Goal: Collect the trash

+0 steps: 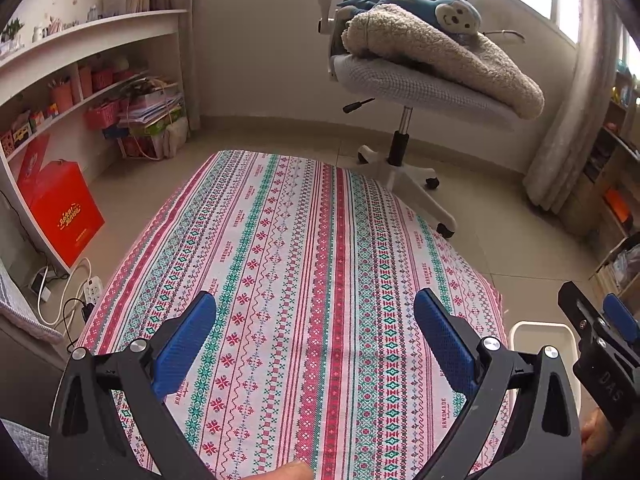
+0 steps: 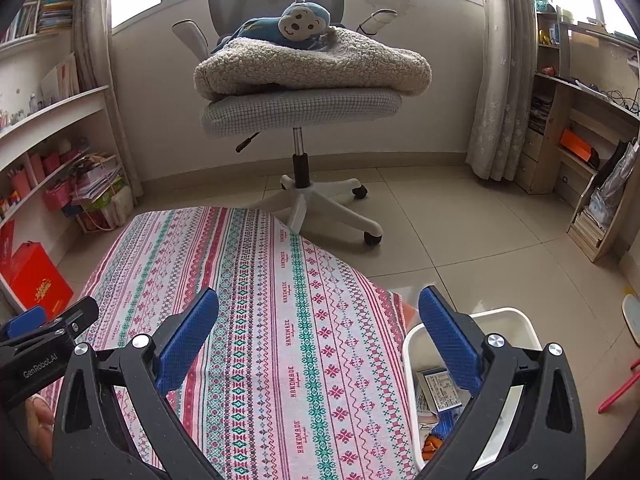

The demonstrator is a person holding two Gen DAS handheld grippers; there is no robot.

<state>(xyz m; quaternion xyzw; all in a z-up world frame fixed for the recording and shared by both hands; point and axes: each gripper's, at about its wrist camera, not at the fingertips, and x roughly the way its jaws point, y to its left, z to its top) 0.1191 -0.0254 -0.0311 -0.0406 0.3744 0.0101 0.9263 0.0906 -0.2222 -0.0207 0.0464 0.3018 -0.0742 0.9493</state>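
A table draped in a patterned tablecloth (image 1: 296,280) fills the near middle of both views; its red, green and white bands carry the repeated word "HANDMADE", and nothing shows lying on the cloth. The table stands on a beige tiled floor (image 2: 480,232). On the floor just right of the table sits a white bin (image 2: 516,320) holding printed packets and wrappers. Farther off, an office chair's white wheeled base (image 2: 320,200) rests on the tiles. Far left, a red gift box (image 1: 64,216) and a white power strip (image 1: 93,289) lie on the floor.
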